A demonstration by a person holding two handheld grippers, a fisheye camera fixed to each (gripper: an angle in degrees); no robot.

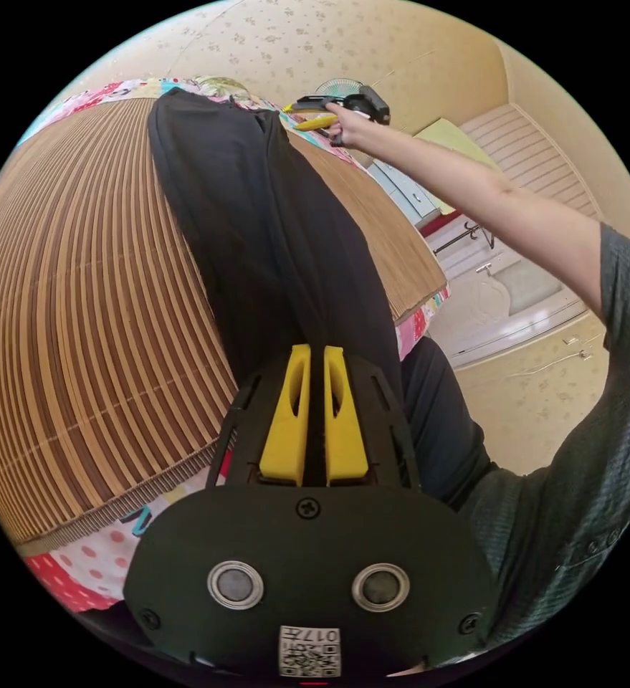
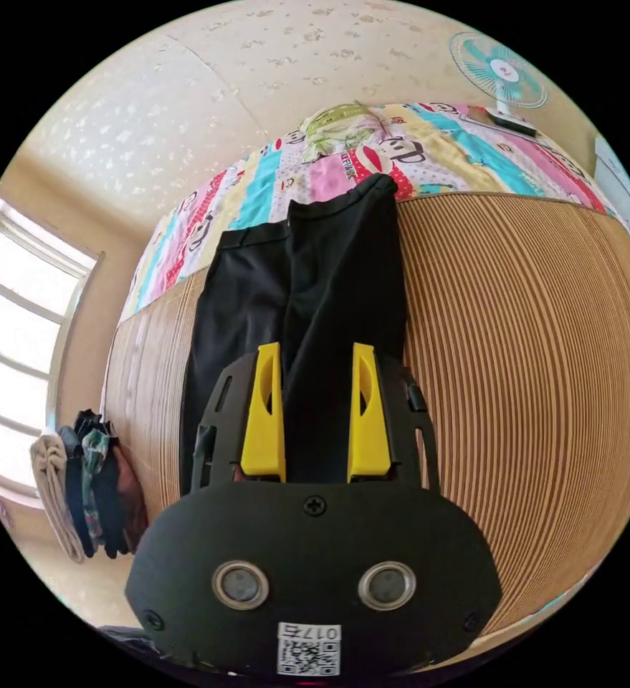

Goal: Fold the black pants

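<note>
Black pants [image 1: 257, 236]: plain dark fabric, no visible pattern. Laid lengthwise on the slatted bamboo mat [image 1: 78, 322], the two legs lying side by side and partly overlapping, one layered over the other. In the right gripper view the pants [image 2: 329, 287] run to the mat's far edge, one end reaching just past it.

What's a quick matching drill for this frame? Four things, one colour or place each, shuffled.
Things:
1. pants
2. mat
3. fan
4. clothes pile

Colour or place:
A. teal
B. black
C. beside the window
D. brown slats

Pairs: 1-B, 2-D, 3-A, 4-C
</note>
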